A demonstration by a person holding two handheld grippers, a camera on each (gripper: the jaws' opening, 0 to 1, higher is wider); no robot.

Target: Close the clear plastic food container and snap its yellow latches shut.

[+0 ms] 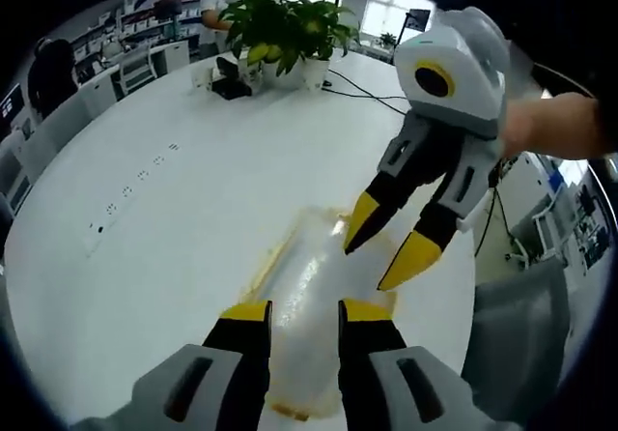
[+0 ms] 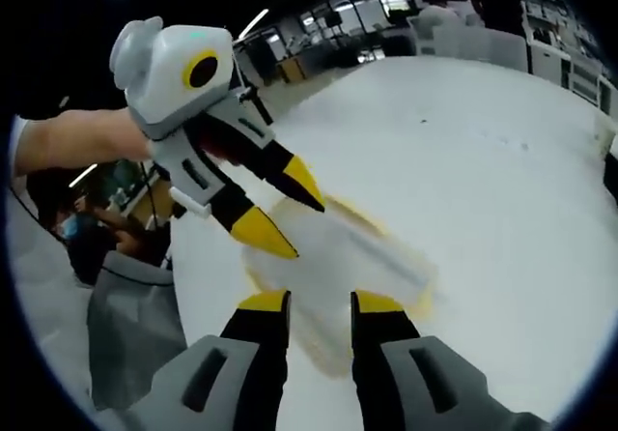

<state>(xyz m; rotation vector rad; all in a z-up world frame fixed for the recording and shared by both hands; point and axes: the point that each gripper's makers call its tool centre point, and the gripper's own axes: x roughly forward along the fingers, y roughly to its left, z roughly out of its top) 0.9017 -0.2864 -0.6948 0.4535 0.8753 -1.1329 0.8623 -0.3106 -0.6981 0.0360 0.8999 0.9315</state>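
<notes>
Left gripper view: your left tool (image 1: 304,313) rises from the bottom of the picture with its two yellow-tipped jaws a modest gap apart and nothing between them. The clear plastic food container (image 1: 314,301) lies on the white worktop (image 1: 164,218) straight ahead of those jaws and partly beneath them, its long side running away from you. Yellow edging shows along its near end and its left side. Your right tool (image 1: 383,258) comes in from the upper right, held by a hand (image 1: 555,127), its jaws spread and pointing down at the far part of the container. Whether its tips touch the lid, you cannot tell. Beyond it, at the far edge of the worktop, stands a potted plant (image 1: 287,30).

Right gripper view: your right tool (image 2: 320,301) rises from the bottom, jaws parted and empty. The container (image 2: 348,262) lies blurred just ahead of the tips, with yellow at its edges. Your left tool (image 2: 290,218) reaches in from the upper left, held by a hand (image 2: 72,141), jaws spread, hanging over the container's left end.
</notes>
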